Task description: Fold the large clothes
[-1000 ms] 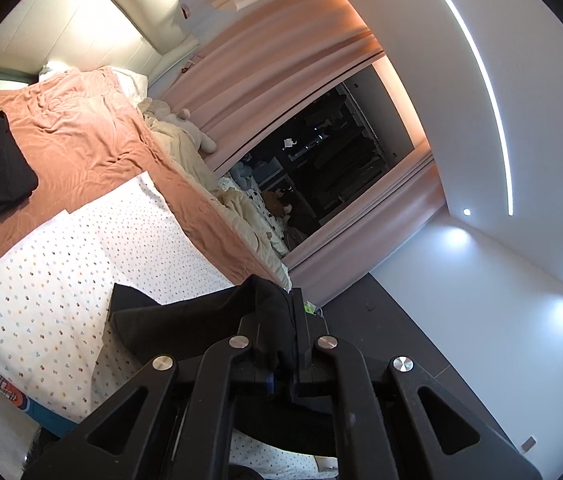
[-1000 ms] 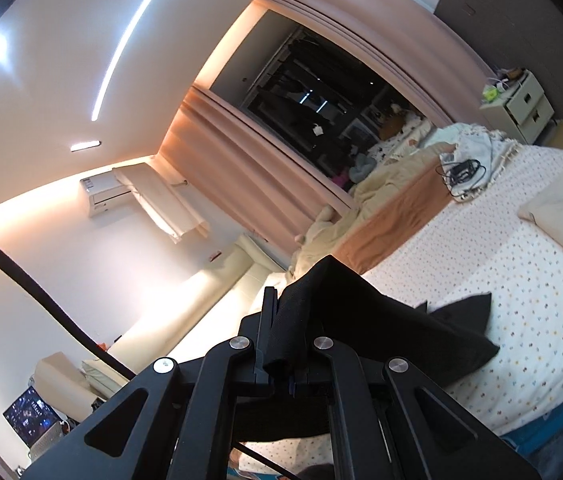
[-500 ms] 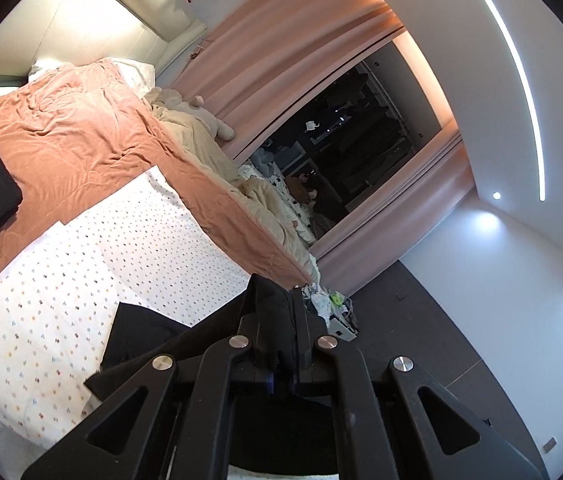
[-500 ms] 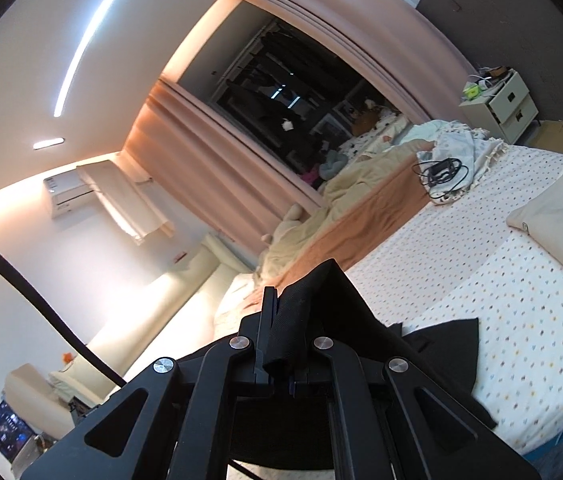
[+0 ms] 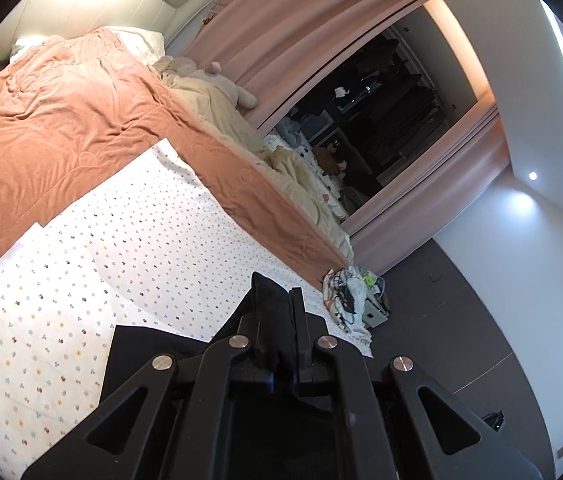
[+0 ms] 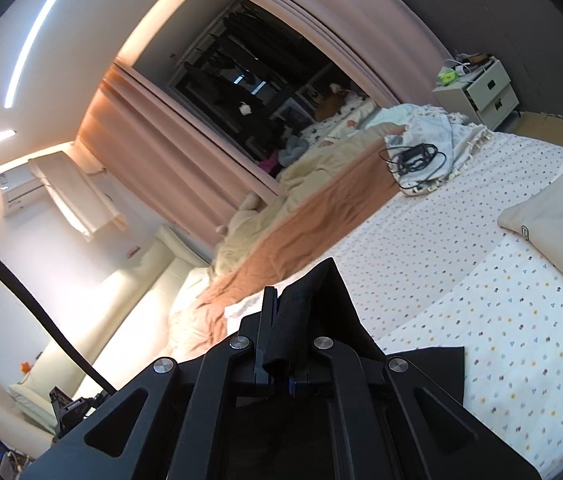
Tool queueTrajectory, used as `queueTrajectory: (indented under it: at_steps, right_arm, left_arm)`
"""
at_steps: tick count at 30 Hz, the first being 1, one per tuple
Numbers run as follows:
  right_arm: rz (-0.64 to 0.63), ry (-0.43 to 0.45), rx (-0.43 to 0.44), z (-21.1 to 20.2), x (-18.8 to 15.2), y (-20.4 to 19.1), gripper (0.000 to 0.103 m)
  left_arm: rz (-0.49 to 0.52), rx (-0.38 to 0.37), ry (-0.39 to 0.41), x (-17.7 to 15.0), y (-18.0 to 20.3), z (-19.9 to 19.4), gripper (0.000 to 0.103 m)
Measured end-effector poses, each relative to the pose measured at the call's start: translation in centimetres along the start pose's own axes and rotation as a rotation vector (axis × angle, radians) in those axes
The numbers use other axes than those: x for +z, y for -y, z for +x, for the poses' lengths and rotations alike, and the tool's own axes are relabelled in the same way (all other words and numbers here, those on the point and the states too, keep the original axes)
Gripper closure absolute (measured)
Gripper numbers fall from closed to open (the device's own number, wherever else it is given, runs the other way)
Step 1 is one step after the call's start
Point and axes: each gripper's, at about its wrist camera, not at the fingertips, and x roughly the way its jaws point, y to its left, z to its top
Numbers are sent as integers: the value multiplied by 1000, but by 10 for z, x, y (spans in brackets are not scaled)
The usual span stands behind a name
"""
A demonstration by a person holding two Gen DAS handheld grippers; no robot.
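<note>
The left claw is clenched on a bunched edge of the black garment, and the right claw is clamped just as tightly on another part of the same cloth, a fold of it standing up between its fingers. Compared with a second ago, both views have swung across the room: in the left view the folded dark pile on the orange blanket has slid almost out of frame at the left edge, and the heap of cables and cloth on the floor has come into sight beyond the bed's corner. More of the dotted bed sheet now shows ahead of each claw, and the black cloth trails lower and flatter over it, one straight edge lying on the sheet in each view. That suggests the garment is being carried sideways over the bed, probably to spread it flat before the first fold. Neither grip has changed, so no fold looks made yet, and the rest of the garment is hidden below the claws.
</note>
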Motion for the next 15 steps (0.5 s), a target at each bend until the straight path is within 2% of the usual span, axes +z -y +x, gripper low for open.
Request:
queueTrajectory:
  at_steps: [7,15]
  right_arm:
    - [34,-69,-83,40,-8,7,103]
    - [108,-169,-178,93,-32,30,103]
  left_arm:
    - [-25,84,-83,-5,-37,68,96]
    - [-74,195,-184,-33,-94,127,96]
